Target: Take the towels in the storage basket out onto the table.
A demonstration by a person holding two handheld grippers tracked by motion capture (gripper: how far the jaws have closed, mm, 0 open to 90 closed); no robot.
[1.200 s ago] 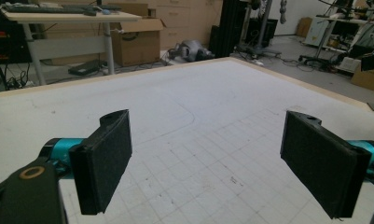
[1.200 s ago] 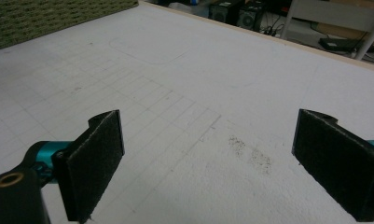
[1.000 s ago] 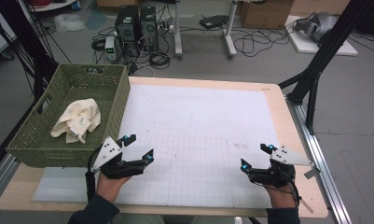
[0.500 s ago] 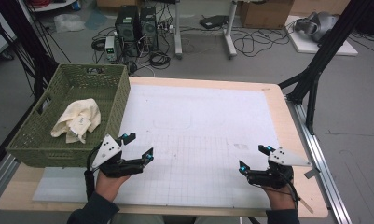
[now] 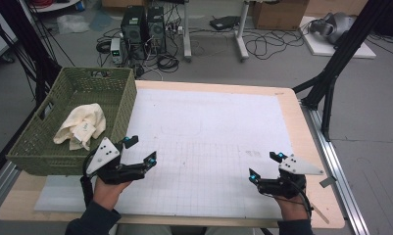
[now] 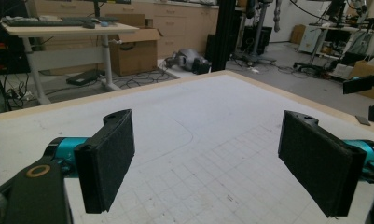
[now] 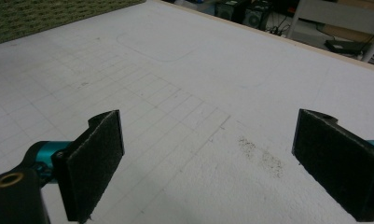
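Observation:
A green woven basket (image 5: 47,147) stands at the table's left edge with a cream cloth (image 5: 81,127) crumpled inside it. My left gripper (image 5: 140,149) rests just right of the basket's near corner, open, its jaws wide with nothing between them (image 6: 208,168). My right gripper (image 5: 266,165) sits near the front right of the white gridded mat (image 5: 204,142), also open and empty (image 7: 212,163). The basket's wall (image 7: 45,16) shows far off in the right gripper view.
The mat covers most of the wooden tabletop (image 5: 311,147). A dark smudge (image 7: 261,156) marks the mat ahead of the right gripper. Computer towers (image 5: 142,24), cables and black stand legs (image 5: 331,78) lie on the floor beyond the table.
Both grippers stay almost in place; the right one has edged slightly toward the near edge. The basket and cloth have not moved.

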